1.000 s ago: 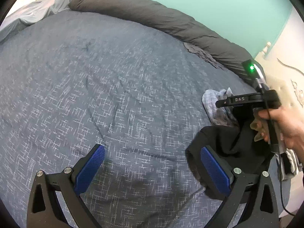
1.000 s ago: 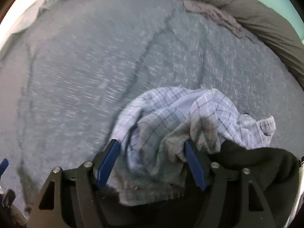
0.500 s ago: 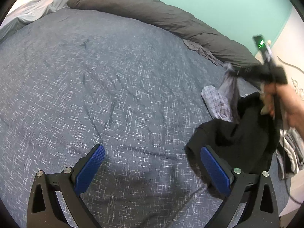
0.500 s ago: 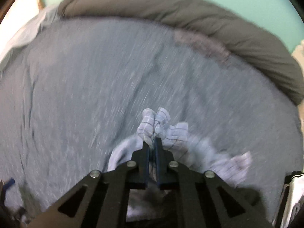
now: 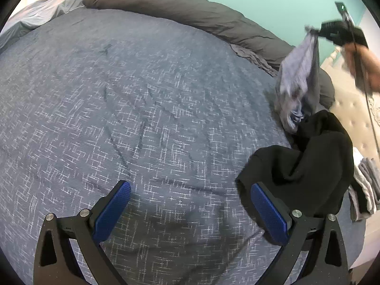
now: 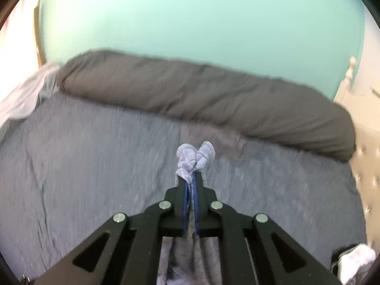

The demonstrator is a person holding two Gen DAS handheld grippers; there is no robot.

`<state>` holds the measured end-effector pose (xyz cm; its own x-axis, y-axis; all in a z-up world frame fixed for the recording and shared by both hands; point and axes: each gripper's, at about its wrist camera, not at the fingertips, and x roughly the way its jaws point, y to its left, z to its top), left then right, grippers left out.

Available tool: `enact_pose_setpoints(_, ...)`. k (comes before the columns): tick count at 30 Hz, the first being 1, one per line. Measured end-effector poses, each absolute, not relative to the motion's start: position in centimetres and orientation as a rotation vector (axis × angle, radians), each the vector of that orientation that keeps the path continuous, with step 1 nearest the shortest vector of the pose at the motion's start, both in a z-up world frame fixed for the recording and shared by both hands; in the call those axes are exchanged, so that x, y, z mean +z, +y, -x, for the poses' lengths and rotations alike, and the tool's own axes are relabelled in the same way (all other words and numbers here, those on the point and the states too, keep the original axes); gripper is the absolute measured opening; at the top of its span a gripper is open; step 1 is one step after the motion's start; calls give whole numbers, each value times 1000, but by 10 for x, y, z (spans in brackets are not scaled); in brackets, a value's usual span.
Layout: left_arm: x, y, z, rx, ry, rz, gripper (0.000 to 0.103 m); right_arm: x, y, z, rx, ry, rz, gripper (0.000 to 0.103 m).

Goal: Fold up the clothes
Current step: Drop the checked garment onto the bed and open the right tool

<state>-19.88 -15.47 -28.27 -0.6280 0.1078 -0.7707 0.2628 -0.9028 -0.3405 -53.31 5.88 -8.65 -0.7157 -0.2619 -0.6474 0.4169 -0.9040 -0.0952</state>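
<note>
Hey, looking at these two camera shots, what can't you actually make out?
- Checked garment: left wrist view, motion blur hides what kind it is.
- Its lower part: right wrist view, hidden under the right tool.
- Black garment: left wrist view, crumpled, shape unclear.
- Folded stack: left wrist view, cut off by the edge.

Left gripper [image 5: 190,211] hovers low, jaws wide apart. Right gripper [image 6: 190,178] is up at two o'clock, jaws clamped, hand [image 5: 363,64] gripping its handle.
</note>
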Motion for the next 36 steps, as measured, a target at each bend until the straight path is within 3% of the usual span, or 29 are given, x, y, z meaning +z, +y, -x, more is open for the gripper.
enact_pose_setpoints(10,-285,-158,199,-2673,671,-1327,103,-22,86,560,-2741,92,-731,4)
enact_pose_setpoints(17,-288,-155,200,-2673,666,-1345,103,13,91,555,-2749,89,-546,4)
enact_pose_setpoints(23,-287,-151,198,-2677,664,-1347,103,-70,79,580,-2688,210,-1003,9)
enact_pose_setpoints(26,-285,-152,198,-2679,668,-1344,103,-113,86,577,-2636,198,-1125,29)
enact_pose_setpoints(29,-285,-150,198,-2681,668,-1348,103,-145,96,573,-2585,212,-1222,32)
enact_pose_setpoints(33,-286,-142,200,-2695,663,-1365,103,-167,107,564,-2530,180,-1308,32)
enact_pose_setpoints(36,-285,-134,202,-2709,646,-1370,103,-169,123,548,-2486,154,-1323,46)
